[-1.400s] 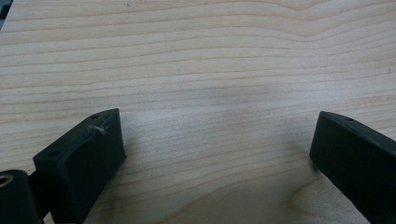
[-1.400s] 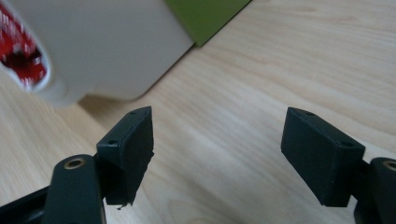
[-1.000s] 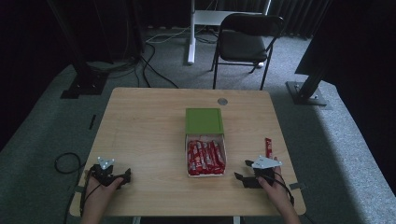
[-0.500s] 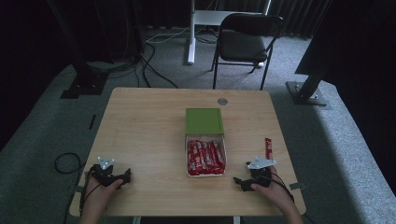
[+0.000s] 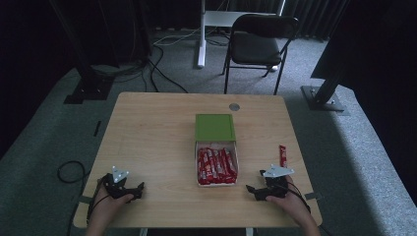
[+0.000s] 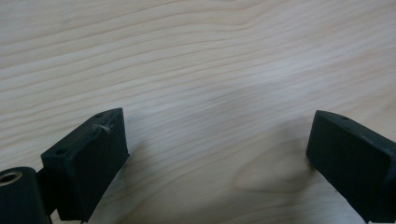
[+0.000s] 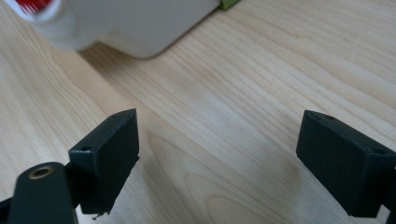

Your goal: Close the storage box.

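Right gripper (image 5: pixel 254 190) sits on the counter (image 5: pixel 152 132) at approx 5 o'clock, near the front edge, held by the right hand (image 5: pixel 290 199). Its fingers stand wide and have just been opening; nothing btwn them, only bare wood in the right gripper view (image 7: pixel 217 158). That view also shows a corner of the white tray (image 7: pixel 140 25) at 11 o'clock, close ahead of the fingers but not touching.

Left gripper (image 5: pixel 139 189) rests at approx 7 o'clock on the counter, in the left hand (image 5: pixel 110 204). Fingers wide too, empty; the left gripper view (image 6: pixel 217 154) gives plain wood grain btwn them.

White tray (image 5: pixel 217 183) lies near the counter's middle, slightly toward 5 o'clock, packed w/ red wrapped bars (image 5: pixel 216 164) lying side by side. Green lid (image 5: pixel 214 127) lies flat directly at the tray's 12 o'clock, touching or just beside it. One single red bar (image 5: pixel 282 155) lies loose on the counter at the tray's 3 o'clock, apart from it and just at 12 o'clock of the right gripper.

A small grey round disc (image 5: pixel 234 106) is set in the counter near the far edge. Beyond the counter, at 12 o'clock, a dark folding chair (image 5: pixel 260 46) on the grey carpet.
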Action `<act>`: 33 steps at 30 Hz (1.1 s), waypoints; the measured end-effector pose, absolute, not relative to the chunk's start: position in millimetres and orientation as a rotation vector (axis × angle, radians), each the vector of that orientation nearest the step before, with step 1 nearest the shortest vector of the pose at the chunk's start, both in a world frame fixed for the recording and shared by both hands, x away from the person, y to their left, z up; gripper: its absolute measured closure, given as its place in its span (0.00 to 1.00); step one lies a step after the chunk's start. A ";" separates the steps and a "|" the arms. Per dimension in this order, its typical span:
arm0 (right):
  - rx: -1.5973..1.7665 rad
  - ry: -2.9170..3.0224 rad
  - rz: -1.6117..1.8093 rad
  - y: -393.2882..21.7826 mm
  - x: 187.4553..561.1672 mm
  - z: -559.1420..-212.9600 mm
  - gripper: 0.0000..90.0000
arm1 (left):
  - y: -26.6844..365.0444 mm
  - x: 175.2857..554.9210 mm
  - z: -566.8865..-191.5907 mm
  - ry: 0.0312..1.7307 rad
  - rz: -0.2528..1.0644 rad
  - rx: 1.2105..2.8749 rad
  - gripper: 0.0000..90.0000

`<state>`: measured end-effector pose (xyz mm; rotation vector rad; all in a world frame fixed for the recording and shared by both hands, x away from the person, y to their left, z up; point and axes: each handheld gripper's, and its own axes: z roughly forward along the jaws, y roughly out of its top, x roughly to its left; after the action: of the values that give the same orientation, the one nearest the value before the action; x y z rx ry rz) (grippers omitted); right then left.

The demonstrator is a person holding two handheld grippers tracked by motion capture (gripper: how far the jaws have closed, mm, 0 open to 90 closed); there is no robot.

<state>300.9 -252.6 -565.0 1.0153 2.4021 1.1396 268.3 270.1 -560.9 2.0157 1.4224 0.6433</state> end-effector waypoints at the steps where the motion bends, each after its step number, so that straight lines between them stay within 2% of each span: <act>1: 1.014 2.399 1.144 -252.7 300.8 -564.2 0.14 | 266.8 268.1 -559.6 1.401 0.642 2.019 0.07; 11: 0.982 2.364 1.211 -256.2 297.6 -546.7 0.14 | 242.0 266.2 -546.6 1.247 0.616 2.060 0.07; 33: 0.979 2.308 1.331 -252.8 301.2 -530.2 0.14 | 200.5 270.0 -541.6 1.063 0.521 2.073 0.07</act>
<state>301.2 -252.8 -530.2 0.9786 2.3077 1.3313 270.0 200.5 -541.6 2.0728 1.0634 0.5208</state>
